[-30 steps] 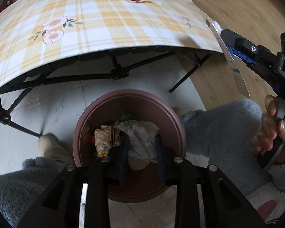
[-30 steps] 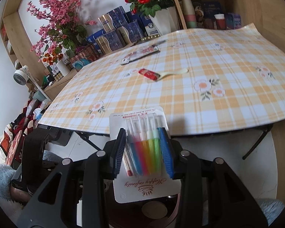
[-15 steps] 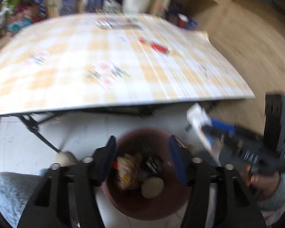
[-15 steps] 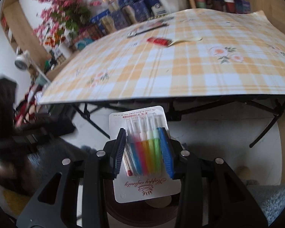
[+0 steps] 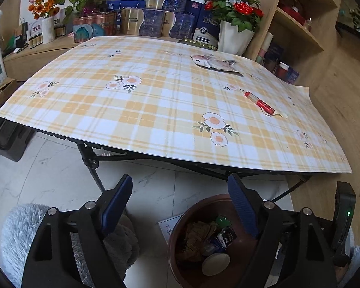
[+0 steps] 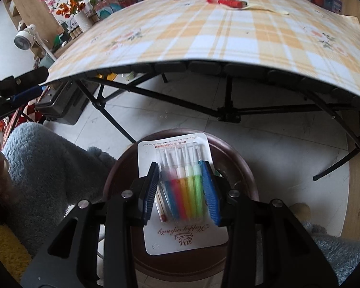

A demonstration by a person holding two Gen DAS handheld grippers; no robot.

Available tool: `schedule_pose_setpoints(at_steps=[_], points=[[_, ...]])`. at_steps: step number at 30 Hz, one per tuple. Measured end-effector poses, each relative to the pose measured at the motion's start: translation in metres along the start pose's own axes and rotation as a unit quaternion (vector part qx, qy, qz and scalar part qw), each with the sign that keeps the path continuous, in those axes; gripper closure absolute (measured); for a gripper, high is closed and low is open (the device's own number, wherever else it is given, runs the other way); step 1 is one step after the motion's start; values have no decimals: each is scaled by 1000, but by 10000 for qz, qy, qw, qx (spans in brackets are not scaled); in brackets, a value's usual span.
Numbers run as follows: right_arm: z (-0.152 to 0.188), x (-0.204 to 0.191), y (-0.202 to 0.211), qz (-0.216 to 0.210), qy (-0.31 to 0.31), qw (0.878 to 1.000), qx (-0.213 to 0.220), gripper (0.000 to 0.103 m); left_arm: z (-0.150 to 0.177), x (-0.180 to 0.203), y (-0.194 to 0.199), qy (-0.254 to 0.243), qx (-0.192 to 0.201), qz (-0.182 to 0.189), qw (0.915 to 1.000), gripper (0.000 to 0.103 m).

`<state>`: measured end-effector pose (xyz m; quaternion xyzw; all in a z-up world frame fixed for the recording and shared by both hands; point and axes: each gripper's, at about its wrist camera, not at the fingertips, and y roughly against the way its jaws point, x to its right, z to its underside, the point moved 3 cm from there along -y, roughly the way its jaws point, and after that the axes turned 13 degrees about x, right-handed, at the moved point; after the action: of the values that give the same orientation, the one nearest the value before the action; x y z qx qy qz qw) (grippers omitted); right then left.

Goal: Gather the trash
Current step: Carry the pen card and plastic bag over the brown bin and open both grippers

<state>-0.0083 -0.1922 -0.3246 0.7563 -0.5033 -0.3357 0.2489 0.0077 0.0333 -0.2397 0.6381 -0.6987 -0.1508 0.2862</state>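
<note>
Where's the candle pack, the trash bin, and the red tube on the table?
candle pack (image 6: pixel 183 192): right wrist view, on the colored candles.
trash bin (image 5: pixel 174 244): left wrist view, on its left rim.
red tube (image 5: pixel 260 102): left wrist view, on its middle.

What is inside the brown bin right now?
The bin holds crumpled brown paper, a dark wrapper and a pale round lid. The left gripper hides its right side.

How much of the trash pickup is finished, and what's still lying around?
Partly done. The brown bin on the floor already holds crumpled wrappers. The right gripper is shut on a candle pack right above the bin, not yet dropped. The left gripper is open and empty. Left on the table: a red tube and a flat packet.
</note>
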Motion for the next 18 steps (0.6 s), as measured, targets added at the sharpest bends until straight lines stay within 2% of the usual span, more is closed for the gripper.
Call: schedule_pose_setpoints(at_steps=[11, 13, 18], points=[[5, 3, -5, 198, -9, 9996, -193, 61, 2, 5, -1, -109, -9, 9, 9999, 22], [5, 6, -5, 233, -14, 9995, -205, 54, 2, 4, -1, -104, 3, -20, 9999, 22], [1, 7, -2, 336, -28, 9994, -55, 15, 2, 1, 0, -87, 29, -62, 9999, 21]])
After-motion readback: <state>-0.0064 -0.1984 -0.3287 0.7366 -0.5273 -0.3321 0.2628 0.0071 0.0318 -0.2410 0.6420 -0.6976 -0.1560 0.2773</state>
